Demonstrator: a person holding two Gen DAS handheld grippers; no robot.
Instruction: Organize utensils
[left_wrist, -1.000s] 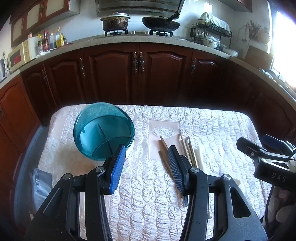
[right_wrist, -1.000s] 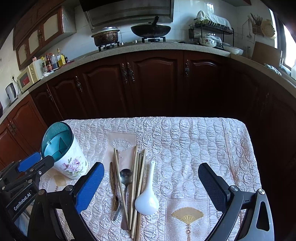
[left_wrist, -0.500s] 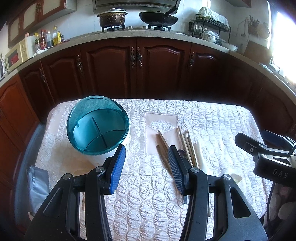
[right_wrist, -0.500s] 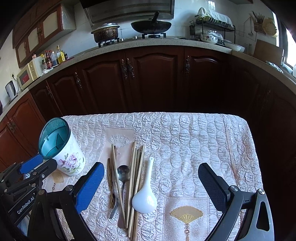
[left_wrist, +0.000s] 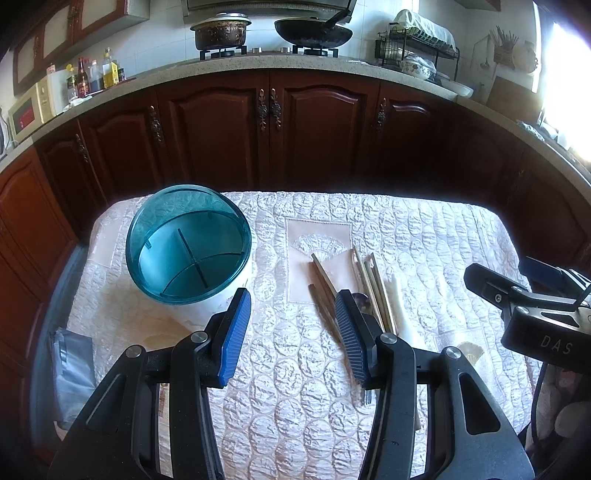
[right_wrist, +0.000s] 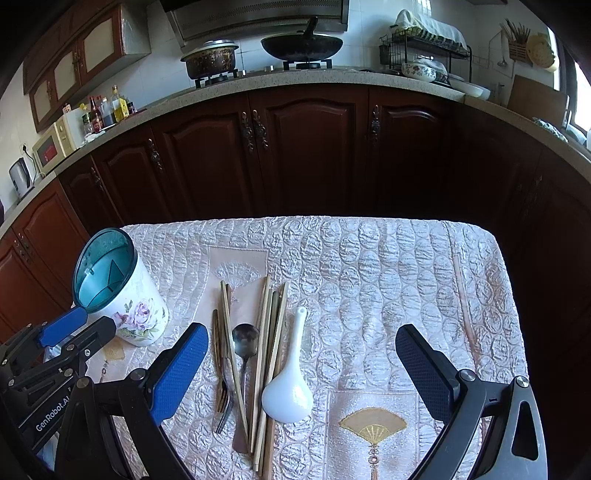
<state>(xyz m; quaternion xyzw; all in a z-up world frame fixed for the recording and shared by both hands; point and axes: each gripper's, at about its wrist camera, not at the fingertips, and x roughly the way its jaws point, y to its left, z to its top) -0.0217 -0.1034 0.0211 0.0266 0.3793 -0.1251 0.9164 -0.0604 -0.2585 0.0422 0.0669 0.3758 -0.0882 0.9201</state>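
Right tool (right_wrist: 299, 365) spread wide, empty, hovering over utensil row. Left tool (left_wrist: 291, 328) parted, empty, just beside holder (left_wrist: 188, 243).

Progress: nothing sorted yet, by look of it. Holder stands at left of tabletop (right_wrist: 388, 266); its visible compartments bare. All utensils lie side by side on cloth, centre.

Count: one holder; one white spoon (right_wrist: 288, 391); one metal spoon (right_wrist: 244, 338); one fork (right_wrist: 222, 398); chopsticks (right_wrist: 275, 332) several, overlapping, exact number unclear.
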